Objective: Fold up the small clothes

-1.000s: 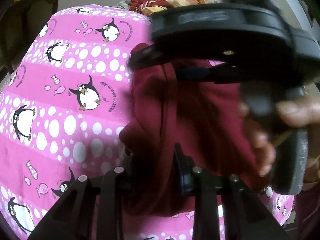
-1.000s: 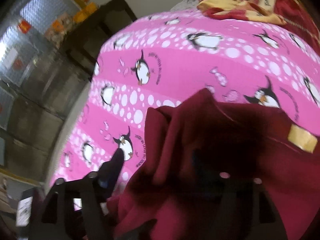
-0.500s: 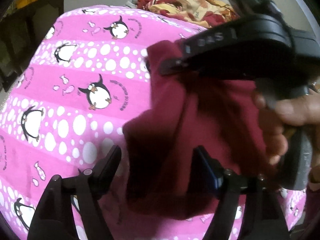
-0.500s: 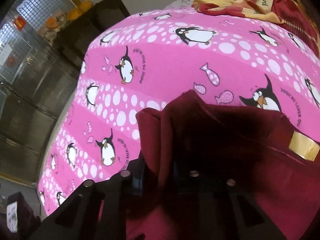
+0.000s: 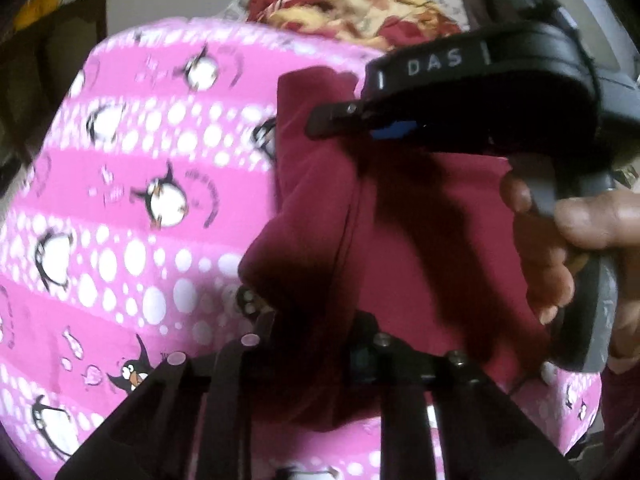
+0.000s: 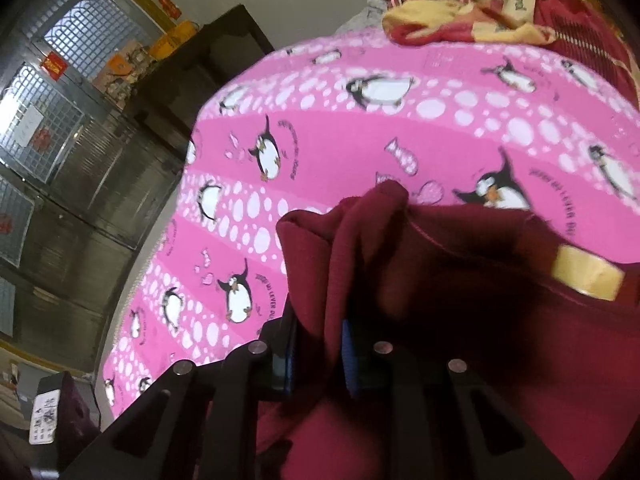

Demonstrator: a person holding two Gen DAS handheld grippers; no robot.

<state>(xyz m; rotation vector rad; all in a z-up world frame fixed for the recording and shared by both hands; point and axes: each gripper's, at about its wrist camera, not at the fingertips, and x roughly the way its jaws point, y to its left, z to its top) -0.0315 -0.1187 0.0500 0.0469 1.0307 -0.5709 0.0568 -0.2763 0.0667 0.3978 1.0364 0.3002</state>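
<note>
Maroon garment [image 5: 400, 216] is held up off the pink penguin sheet [image 5: 132, 184], bunched btwn both tools, w/ its lower part draping back toward the sheet. Right tool [image 6: 318, 354] is pinching a gathered fold of the cloth btwn its blue pads, fabric pushing up out of the jaws in thick ridges. Left tool [image 5: 312, 344] has cloth hanging over and into its jaws; they look drawn in on a fold, but shadow and blur hide the tips, so that's a judgement, not certain. In the left wrist view the right tool's body and the hand [image 5: 560, 248] on its trigger sit just above the garment. A yellowish tag [image 6: 584, 276] shows on the cloth at right. Another red/yellow heap of fabric [image 6: 480, 4] lies at the far end of the bed, well apart. Handling: soft, light, limp knit, no stiffness, so it'll sag and slide wherever unsupported; several layers in the jaws means a layer may slip. Better hold is probably at a hem or seam edge, corners apart, to spread it flat before creasing.
</note>
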